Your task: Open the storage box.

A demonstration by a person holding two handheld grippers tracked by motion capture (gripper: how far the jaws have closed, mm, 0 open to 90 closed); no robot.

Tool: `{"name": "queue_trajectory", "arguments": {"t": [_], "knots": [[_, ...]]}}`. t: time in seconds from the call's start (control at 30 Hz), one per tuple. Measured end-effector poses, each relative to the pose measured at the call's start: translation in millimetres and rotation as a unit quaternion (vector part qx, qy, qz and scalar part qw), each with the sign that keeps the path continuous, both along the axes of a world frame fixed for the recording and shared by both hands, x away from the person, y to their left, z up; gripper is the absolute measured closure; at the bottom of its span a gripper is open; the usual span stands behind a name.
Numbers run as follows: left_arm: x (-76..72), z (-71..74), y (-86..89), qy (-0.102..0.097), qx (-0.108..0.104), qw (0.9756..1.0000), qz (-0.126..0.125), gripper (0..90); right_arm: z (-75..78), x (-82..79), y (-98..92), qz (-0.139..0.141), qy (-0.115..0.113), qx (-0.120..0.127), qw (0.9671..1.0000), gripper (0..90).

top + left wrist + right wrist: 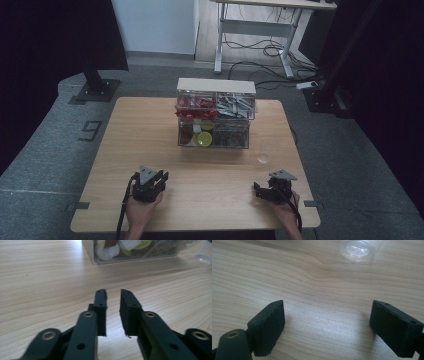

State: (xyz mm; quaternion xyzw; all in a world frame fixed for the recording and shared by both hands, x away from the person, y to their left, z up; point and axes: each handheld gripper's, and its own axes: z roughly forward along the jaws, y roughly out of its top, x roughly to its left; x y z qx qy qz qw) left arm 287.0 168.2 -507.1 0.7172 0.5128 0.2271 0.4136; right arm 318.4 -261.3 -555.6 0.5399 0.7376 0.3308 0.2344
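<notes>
Wooden counter (150, 145) is carrying a clear compartmented organizer box (215, 112) toward its far middle, holding red, grey, yellow-green and dark items in separate compartments. A small clear cup (263, 158) is standing just in front of the box's right end. Left gripper (159, 178) is resting at the near left edge, jaws slightly apart and gripping nothing. Right gripper (258, 190) is resting at the near right, jaws standing wide apart and gripping nothing, pointing toward the cup (360, 248).

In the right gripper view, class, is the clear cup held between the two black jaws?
No: the clear cup stands on the table ahead of the right gripper, whose jaws are wide apart over bare wood.
</notes>
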Motion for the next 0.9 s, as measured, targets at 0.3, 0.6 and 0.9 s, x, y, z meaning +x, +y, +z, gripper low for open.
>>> {"name": "queue_trajectory", "arguments": {"t": [0.3, 0.6, 0.9], "knots": [[-0.6, 8.8, -5.5, -0.007, -0.009, 0.9998, -0.017, 90.0, 0.0, -0.2, 0.0, 0.000, 0.000, 0.000, 1.0000, 13.4], [3.5, 19.3, -18.4, -0.012, -0.014, 0.9991, -0.038, 90.0, 0.1, -0.7, 0.0, -0.001, 0.000, 0.001, 1.0000, 13.7], [15.7, 17.5, -30.1, -0.006, -0.028, 0.9983, -0.050, 90.0, 0.1, -1.5, 0.0, -0.002, 0.001, 0.001, 1.0000, 13.7]]}}
